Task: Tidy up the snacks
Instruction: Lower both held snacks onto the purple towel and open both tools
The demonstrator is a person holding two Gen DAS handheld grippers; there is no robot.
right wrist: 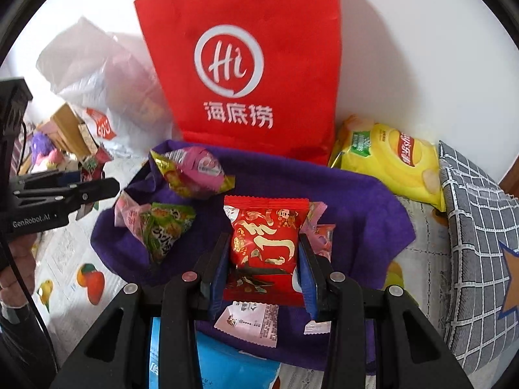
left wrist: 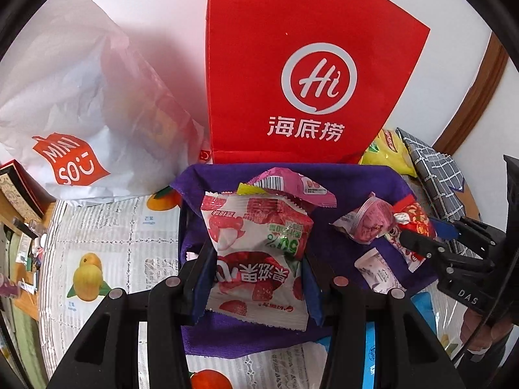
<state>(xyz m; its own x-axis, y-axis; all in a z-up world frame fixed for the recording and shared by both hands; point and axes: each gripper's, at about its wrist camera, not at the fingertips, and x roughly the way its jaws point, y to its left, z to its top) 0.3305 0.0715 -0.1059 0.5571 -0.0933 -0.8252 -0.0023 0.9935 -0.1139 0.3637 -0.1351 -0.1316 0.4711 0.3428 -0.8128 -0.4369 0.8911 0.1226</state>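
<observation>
The left tongs (left wrist: 256,278) were closed on a white and red strawberry snack packet (left wrist: 256,253), their blue-padded fingers (left wrist: 202,278) pressing its two sides. The packet hung over a purple cloth (left wrist: 353,249) spread on the desk, which wore a fruit-printed covering (left wrist: 107,253). Just beyond that packet, a pink packet with a barcode (left wrist: 292,184) lay at the far edge of the cloth.

The right tongs (right wrist: 264,272) gripped a red packet with gold lettering (right wrist: 266,236), clamped between their blue pads above the near middle of the same purple cloth (right wrist: 356,201). Under it, on the cloth, lay a pale pink packet with small print (right wrist: 251,322). To the left on the cloth sat a green packet (right wrist: 165,227), and farther off a pink and yellow packet (right wrist: 194,173).

In the left wrist view, the right tongs appeared at the right edge, with a twisted pink sweet (left wrist: 369,223) and a small pale wrapped sweet (left wrist: 378,270) lying on the cloth near them.

A red bag printed with a white "Hi" logo (right wrist: 246,64) stood upright at the far side, touching the cloth's far edge. A white Miniso bag (left wrist: 74,113) slumped to its left. To the right lay a yellow bag of crisps (right wrist: 392,159), and beside that a grey checked fabric item (right wrist: 476,233). A blue packet (right wrist: 233,366) lay at the near edge, partly beneath the cloth.
</observation>
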